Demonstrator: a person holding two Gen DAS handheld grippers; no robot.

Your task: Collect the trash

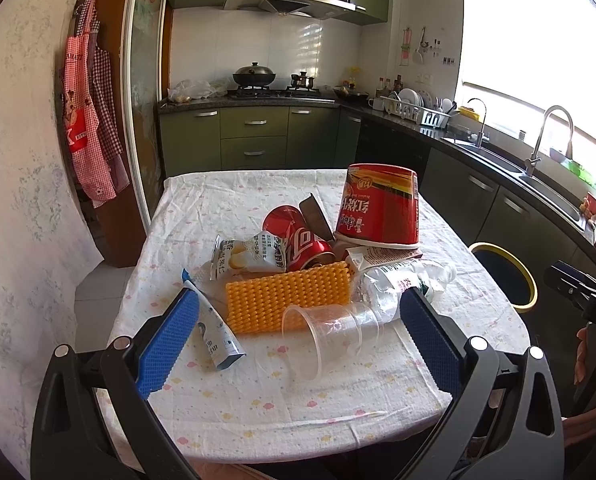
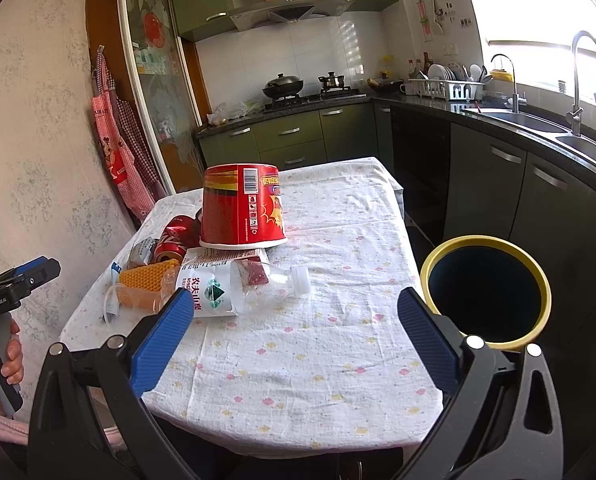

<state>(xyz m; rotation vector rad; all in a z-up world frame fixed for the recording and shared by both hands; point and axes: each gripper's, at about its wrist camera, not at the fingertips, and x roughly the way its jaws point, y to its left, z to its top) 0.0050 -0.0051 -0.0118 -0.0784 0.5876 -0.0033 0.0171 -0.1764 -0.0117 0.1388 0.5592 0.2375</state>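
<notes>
Nearest the camera are the two grippers: the left gripper (image 1: 298,340) has its blue pads spread wide w/ nothing between them, hovering over the near edge of the table (image 1: 298,412), and the right gripper (image 2: 294,336) is spread the same way, also empty, above the near right part of the cloth. The trash bin (image 2: 486,292), black w/ a yellow rim, stands on the floor just right of the table, and as far as its dark inside can be seen, nothing is in it. So I judge the task is at its beginning: approx. all trash is on the table, in one pile at the left-centre. From largest to smallest: the red noodle cup (image 1: 380,206) sits upside down at the far side of the pile; the crushed water bottle (image 2: 234,286) lies on its side just in front of it, cap toward the right; the orange ridged piece (image 1: 288,300) lies in the middle; the red soda can (image 1: 298,242) lies tipped behind it, touching a snack wrapper (image 1: 250,256); the clear plastic cup (image 1: 330,336) lies on its side at the near edge of the pile, between the left pads in that view; the small tube (image 1: 214,332) lies at the near left, beside the left pad. Every item is left to pick, i.e. nothing is done yet.
</notes>
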